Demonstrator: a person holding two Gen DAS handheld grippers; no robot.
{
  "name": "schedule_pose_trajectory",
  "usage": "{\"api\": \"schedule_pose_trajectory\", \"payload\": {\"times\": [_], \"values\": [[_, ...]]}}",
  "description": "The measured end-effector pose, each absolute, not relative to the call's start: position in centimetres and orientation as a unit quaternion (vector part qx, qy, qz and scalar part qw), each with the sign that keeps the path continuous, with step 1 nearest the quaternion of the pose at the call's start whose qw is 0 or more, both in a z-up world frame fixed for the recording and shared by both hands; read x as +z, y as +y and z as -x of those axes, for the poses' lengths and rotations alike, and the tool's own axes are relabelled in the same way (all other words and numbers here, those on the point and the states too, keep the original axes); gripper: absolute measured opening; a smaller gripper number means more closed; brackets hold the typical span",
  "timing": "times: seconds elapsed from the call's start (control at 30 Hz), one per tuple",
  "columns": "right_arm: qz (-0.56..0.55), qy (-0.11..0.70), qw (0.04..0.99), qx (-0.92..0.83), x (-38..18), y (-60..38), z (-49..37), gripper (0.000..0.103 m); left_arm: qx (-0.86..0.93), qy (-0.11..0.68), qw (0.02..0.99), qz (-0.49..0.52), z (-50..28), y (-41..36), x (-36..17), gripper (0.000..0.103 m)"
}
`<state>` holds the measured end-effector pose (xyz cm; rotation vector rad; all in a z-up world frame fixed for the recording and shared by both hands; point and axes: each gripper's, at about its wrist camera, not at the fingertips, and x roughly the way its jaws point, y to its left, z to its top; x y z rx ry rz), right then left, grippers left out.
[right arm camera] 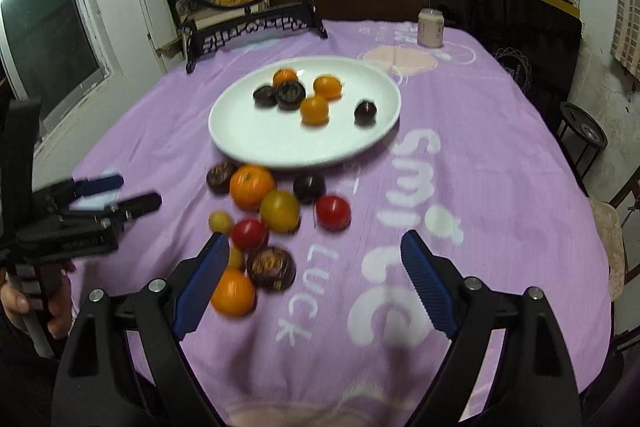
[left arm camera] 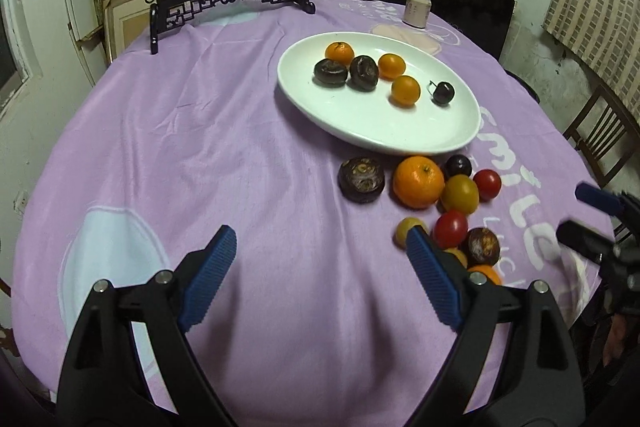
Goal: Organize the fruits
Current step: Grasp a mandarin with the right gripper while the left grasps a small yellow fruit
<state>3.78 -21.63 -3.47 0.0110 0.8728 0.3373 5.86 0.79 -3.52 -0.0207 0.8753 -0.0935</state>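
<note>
In the left wrist view, the left tongs (left arm camera: 320, 247) were seen spread wide, empty, above the worktop (left arm camera: 200, 147); loose fruit (left arm camera: 418, 181) lay beside the plate (left arm camera: 380, 131).

In the right wrist view, the right tongs (right arm camera: 314, 249) were likewise spread, empty; only here was a hand (right arm camera: 24, 307) seen.

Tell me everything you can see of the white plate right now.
The white plate is a shallow, glossy oval dish, ceramic by its look, lying flat on the purple tablecloth. It holds six fruits: three small orange ones, two dark brown ones touching each other, and one dark cherry-like fruit set apart. More fruits lie on the cloth beside its near rim. Neither claw touches it.
</note>
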Motion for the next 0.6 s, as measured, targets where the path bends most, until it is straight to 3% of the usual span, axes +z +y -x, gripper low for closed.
{"api": "schedule_pose_trajectory", "payload": {"times": [0.13, 0.27, 0.4, 0.43, 0.6], "values": [[-0.025, 0.430, 0.875, 0.221, -5.0, -19.9, -1.6, 0.085, -0.033, 0.426, 0.904, 0.011, -5.4, 1.7, -3.9, 0.089], [-0.018, 0.457, 0.854, 0.248, -6.7, -17.9, -1.6, 0.058, -0.030, 0.432, 0.901, 0.021, -5.1, 2.5, -4.4, 0.088], [-0.016, 0.466, 0.849, 0.247, -8.3, -16.6, -2.8, 0.046, -0.035, 0.432, 0.901, 0.019, -4.3, 2.7, -4.2, 0.089], [-0.012, 0.466, 0.851, 0.243, -8.7, -16.5, -3.2, 0.037, -0.037, 0.433, 0.901, 0.018, -4.1, 2.6, -4.2, 0.089], [-0.025, 0.453, 0.861, 0.230, -7.9, -17.9, -2.9, 0.036, -0.060, 0.437, 0.897, 0.002, -3.4, 0.9, -4.4, 0.089]]}}
